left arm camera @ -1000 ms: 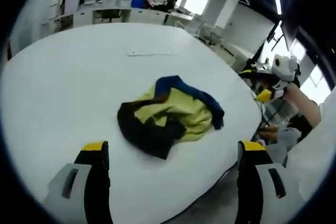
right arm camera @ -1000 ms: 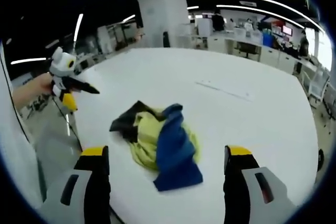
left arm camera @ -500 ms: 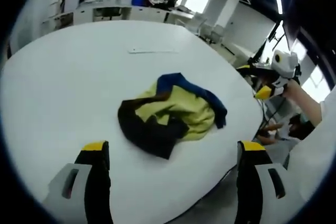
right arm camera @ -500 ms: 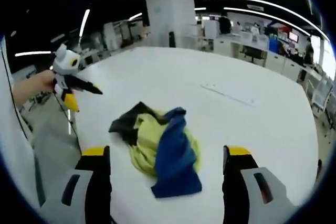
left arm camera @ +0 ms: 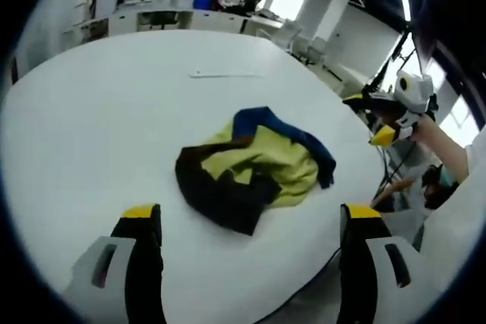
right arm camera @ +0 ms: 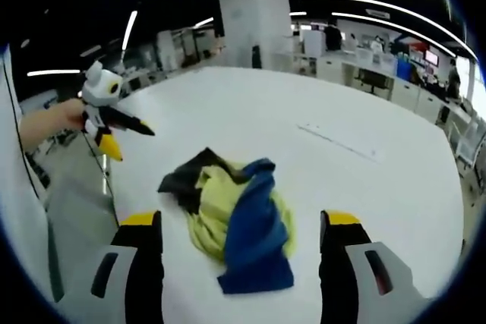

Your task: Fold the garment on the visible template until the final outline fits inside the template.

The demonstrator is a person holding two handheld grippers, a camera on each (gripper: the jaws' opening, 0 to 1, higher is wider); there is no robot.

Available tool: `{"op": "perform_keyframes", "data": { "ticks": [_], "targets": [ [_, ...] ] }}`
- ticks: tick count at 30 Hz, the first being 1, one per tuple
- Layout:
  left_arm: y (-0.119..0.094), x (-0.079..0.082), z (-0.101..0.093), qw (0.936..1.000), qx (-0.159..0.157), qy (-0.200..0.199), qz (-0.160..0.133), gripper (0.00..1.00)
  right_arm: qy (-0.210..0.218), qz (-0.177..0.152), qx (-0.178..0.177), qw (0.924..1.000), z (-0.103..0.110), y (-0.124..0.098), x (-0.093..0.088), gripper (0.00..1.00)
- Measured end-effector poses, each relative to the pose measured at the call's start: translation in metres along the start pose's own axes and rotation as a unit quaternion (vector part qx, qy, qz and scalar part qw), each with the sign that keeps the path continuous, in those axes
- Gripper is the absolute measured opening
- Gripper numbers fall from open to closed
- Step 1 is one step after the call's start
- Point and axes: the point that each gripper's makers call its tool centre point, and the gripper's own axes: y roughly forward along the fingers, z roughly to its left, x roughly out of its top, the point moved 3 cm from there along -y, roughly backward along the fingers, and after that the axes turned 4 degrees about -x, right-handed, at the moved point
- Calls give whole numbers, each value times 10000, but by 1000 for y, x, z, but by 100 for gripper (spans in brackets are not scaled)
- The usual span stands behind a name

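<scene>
Lying crumpled on the white counter (left arm camera: 91,111) near its edge, the yellow, navy and black garment (left arm camera: 250,166) sits untouched while the left claw (left arm camera: 250,221) and right claw (right arm camera: 239,225) hover wide, holding nothing.

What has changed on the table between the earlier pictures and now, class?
Almost nothing. Both cameras drifted slightly. The crumpled garment lies in the same heap on the white table, untouched. The left gripper and right gripper hover open as before, holding nothing.
</scene>
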Motion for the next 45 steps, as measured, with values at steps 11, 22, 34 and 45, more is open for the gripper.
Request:
{"op": "perform_keyframes", "data": {
  "ticks": [11,22,34,45],
  "targets": [
    [2,3,6,10000,39,-35,-67,93,-194,-189,140,9995,3,14,8,80],
    [6,5,13,10000,71,-43,-55,92,-284,-184,186,9993,0,22,11,79],
    [15,8,19,9999,59,-67,-78,90,-480,-470,237,9975,-3,33,21,75],
    [22,6,22,10000,40,-72,-19,89,-575,-525,355,9963,-4,46,25,71]
  ]
}}
